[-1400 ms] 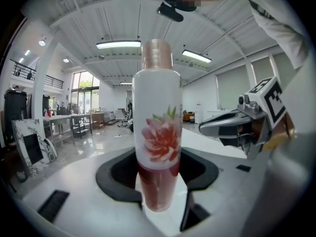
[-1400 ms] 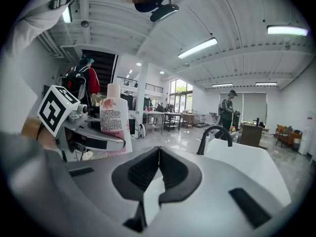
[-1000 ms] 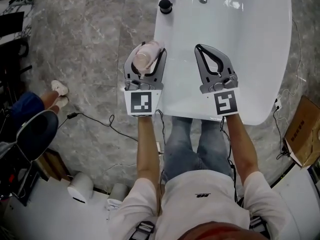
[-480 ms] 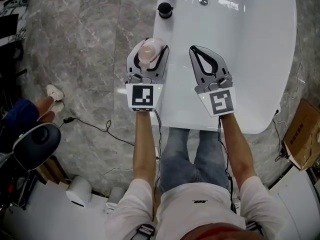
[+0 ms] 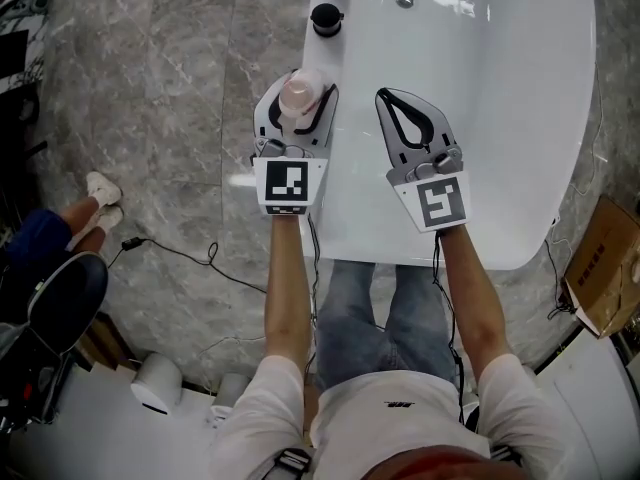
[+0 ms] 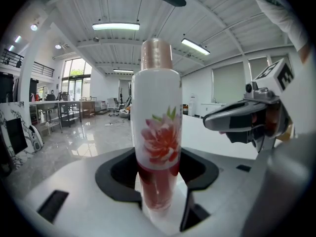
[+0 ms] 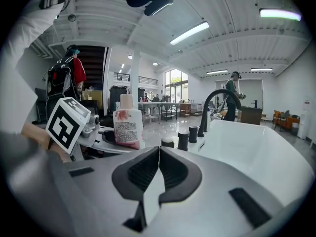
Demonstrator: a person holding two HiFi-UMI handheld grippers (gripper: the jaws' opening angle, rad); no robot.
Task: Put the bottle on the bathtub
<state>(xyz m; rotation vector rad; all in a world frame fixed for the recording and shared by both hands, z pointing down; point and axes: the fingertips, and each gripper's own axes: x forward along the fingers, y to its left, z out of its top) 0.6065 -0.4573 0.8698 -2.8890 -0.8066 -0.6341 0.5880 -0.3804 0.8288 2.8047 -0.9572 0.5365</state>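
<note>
A left gripper (image 5: pixel 302 82) is clamping an upright white bottle (image 5: pixel 299 96) printed with a pink flower, holding it at the left rim of the white bathtub (image 5: pixel 500 128), upper middle of the head view. The right gripper (image 5: pixel 392 98), jaws pressed together and empty, is hovering just beside it over the tub.

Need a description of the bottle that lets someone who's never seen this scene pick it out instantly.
Find the big white bathtub. At its left rim, nearer the person than two black knobs, the left gripper is shut on an upright bottle. It is white with a red flower print and a pinkish cap, the only patterned thing there.
</note>
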